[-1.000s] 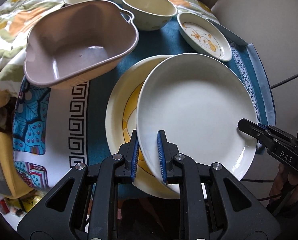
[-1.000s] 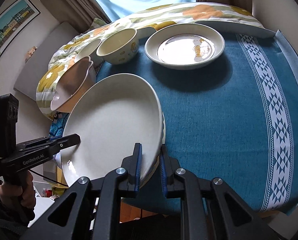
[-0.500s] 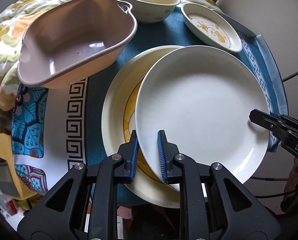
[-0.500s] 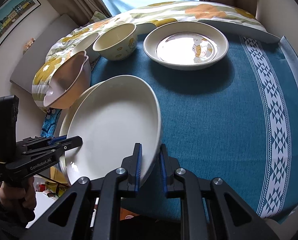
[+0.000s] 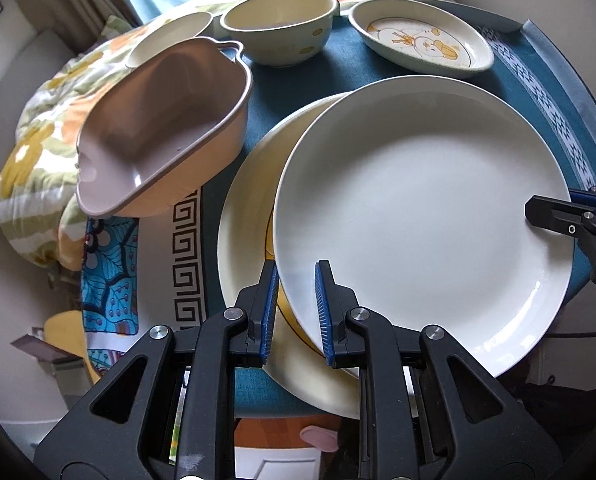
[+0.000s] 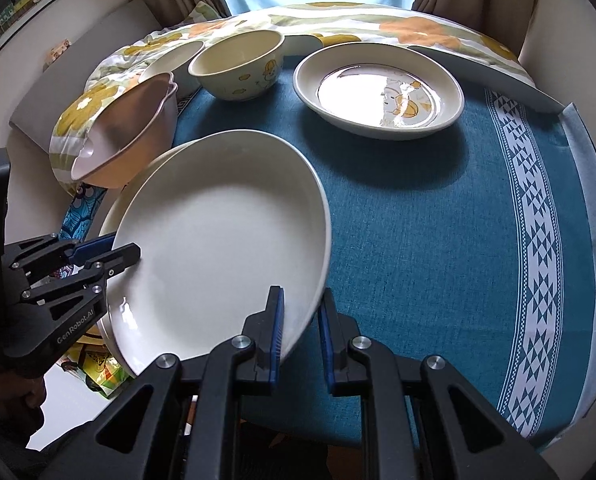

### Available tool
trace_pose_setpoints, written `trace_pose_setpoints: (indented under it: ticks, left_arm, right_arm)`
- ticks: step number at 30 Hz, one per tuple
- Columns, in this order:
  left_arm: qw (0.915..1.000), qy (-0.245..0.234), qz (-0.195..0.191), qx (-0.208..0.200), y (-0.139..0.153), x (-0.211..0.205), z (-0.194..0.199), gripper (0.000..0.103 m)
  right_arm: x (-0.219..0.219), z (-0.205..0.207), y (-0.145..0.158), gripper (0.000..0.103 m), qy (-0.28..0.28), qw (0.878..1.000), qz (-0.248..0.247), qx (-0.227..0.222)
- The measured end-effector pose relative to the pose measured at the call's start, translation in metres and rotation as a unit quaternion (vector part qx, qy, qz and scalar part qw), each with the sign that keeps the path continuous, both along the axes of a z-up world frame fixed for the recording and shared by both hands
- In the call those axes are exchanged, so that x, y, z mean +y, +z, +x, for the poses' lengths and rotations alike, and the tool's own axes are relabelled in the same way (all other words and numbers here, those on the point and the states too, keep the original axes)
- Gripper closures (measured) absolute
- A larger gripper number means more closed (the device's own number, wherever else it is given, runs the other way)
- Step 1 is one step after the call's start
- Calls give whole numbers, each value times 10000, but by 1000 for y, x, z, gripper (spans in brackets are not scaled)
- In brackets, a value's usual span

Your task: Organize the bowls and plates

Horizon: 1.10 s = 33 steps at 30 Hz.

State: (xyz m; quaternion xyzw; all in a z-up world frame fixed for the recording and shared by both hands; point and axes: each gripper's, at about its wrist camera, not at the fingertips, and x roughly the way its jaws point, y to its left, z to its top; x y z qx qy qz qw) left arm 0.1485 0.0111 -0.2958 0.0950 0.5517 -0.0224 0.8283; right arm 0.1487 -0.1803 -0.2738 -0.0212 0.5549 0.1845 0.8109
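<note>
In the left wrist view, the top plate (image 5: pixel 422 216) lies on a second plate (image 5: pixel 245 216) that peeks out at nine o'clock. On the counter (image 5: pixel 298 92), a tilted tub (image 5: pixel 165 132) sits at ten o'clock, a bowl (image 5: pixel 279 28) at twelve and a shallow dish (image 5: pixel 422 40) at one.

— What carries everything ahead of us?

— A round table under a teal tablecloth (image 6: pixel 418 208) with a white patterned border, and a floral quilt (image 6: pixel 370 28) bunched over its far edge.

— And directly on the cloth?

— Just beyond our left tool, a yellow-patterned plate (image 5: pixel 245 216). Farther ahead we see a cream bowl (image 6: pixel 237 66), a cartoon-printed dish (image 6: pixel 378 88), and a tilted pink bowl (image 5: pixel 161 128).
</note>
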Motion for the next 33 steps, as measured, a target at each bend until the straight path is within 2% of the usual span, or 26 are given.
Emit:
trace_pose_setpoints:
  ticks: [5, 14, 21, 30, 33]
  left_arm:
    - [9997, 21, 212, -80, 1, 3, -2, 87]
    - [9995, 132, 256, -116, 5, 9, -8, 88]
    - [9982, 173, 531, -226, 9, 9, -12, 87]
    - [9991, 205, 337, -165, 12, 16, -12, 88]
    - [9989, 210, 332, -256, 23, 16, -11, 88]
  right_arm:
    - [5, 1, 1, 88, 85, 9999, -101, -46]
    - [17, 2, 1, 88, 330, 9983, -457, -163]
    - [24, 2, 3, 88, 475, 9968, -593, -252]
    - [24, 3, 3, 88, 439, 9974, -530, -217]
    - [19, 5, 7, 88, 301, 9987, -371, -177]
